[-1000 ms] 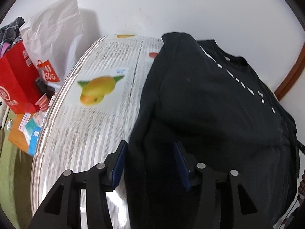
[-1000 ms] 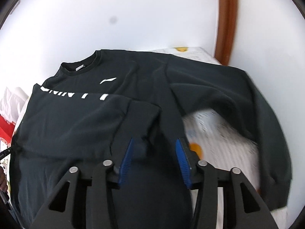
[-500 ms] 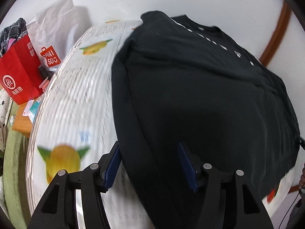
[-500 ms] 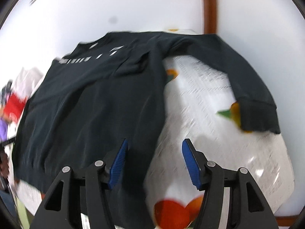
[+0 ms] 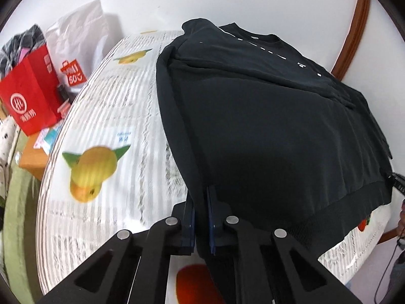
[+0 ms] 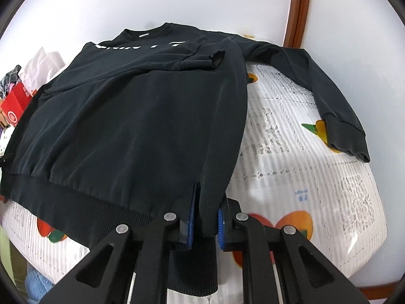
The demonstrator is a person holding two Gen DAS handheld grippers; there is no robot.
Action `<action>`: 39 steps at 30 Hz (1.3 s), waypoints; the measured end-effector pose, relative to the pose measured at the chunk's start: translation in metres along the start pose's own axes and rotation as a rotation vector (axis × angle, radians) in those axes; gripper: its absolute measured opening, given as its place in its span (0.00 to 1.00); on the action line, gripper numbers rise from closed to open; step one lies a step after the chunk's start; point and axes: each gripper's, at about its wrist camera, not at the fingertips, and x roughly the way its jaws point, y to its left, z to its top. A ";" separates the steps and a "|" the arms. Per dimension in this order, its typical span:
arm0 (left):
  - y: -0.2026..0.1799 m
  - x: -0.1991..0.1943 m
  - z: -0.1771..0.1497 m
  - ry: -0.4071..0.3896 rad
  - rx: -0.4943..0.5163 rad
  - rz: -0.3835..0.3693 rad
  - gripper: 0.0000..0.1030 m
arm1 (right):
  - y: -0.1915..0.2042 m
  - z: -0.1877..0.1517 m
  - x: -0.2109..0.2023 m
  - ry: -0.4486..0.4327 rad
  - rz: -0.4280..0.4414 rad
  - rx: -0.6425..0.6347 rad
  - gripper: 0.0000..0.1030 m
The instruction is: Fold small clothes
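A black long-sleeve sweatshirt (image 5: 278,126) with white chest lettering lies on a table covered by a white fruit-print cloth (image 5: 106,116). My left gripper (image 5: 201,212) is shut on the sweatshirt's near-left hem corner. My right gripper (image 6: 205,217) is shut on the sweatshirt (image 6: 141,116) at the near-right hem corner. One sleeve (image 6: 195,62) lies folded across the chest. The other sleeve (image 6: 326,96) stretches out to the right on the cloth.
A red paper bag (image 5: 30,98) and a white shopping bag (image 5: 76,48) stand left of the table. A white wall and a brown wooden frame (image 6: 300,7) are behind it. A blue towel (image 6: 38,286) lies below the table's near-left edge.
Both grippers drew back from the sweatshirt's middle to its near hem and shut on the two hem corners. They were open in the earlier frames.
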 end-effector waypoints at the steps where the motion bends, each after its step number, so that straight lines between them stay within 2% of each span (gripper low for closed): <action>1: 0.002 -0.001 -0.002 0.003 -0.004 -0.006 0.08 | 0.001 -0.001 -0.001 0.001 0.001 -0.006 0.13; 5: 0.001 -0.003 -0.006 0.008 0.002 -0.005 0.08 | 0.003 0.000 -0.002 0.009 -0.014 -0.017 0.15; 9: 0.002 -0.003 -0.001 0.028 0.001 -0.006 0.14 | 0.001 0.011 -0.005 0.023 -0.018 -0.020 0.26; 10: 0.002 -0.003 0.000 0.031 -0.006 -0.010 0.15 | 0.001 0.016 -0.010 0.016 -0.028 -0.024 0.29; 12: 0.004 -0.002 0.006 0.040 -0.026 -0.006 0.17 | 0.000 0.027 -0.018 -0.019 -0.049 -0.027 0.41; 17: 0.006 0.002 0.033 0.032 -0.046 0.027 0.23 | 0.021 0.082 -0.032 -0.106 -0.048 -0.081 0.44; 22: 0.014 0.006 0.066 0.005 -0.067 0.042 0.37 | 0.068 0.151 -0.021 -0.168 0.022 -0.128 0.44; 24: 0.020 0.010 0.080 -0.010 -0.078 0.037 0.52 | 0.092 0.183 -0.010 -0.178 0.076 -0.142 0.44; 25: 0.022 0.012 0.088 -0.022 -0.084 0.038 0.55 | 0.103 0.193 -0.006 -0.182 0.099 -0.148 0.44; 29: 0.031 0.023 0.112 -0.041 -0.099 0.040 0.56 | 0.160 0.244 0.022 -0.187 0.200 -0.208 0.44; 34: 0.041 0.045 0.138 -0.047 -0.110 0.026 0.56 | 0.224 0.292 0.065 -0.179 0.251 -0.276 0.44; 39: 0.045 0.068 0.155 -0.040 -0.104 0.005 0.55 | 0.273 0.322 0.102 -0.171 0.272 -0.334 0.44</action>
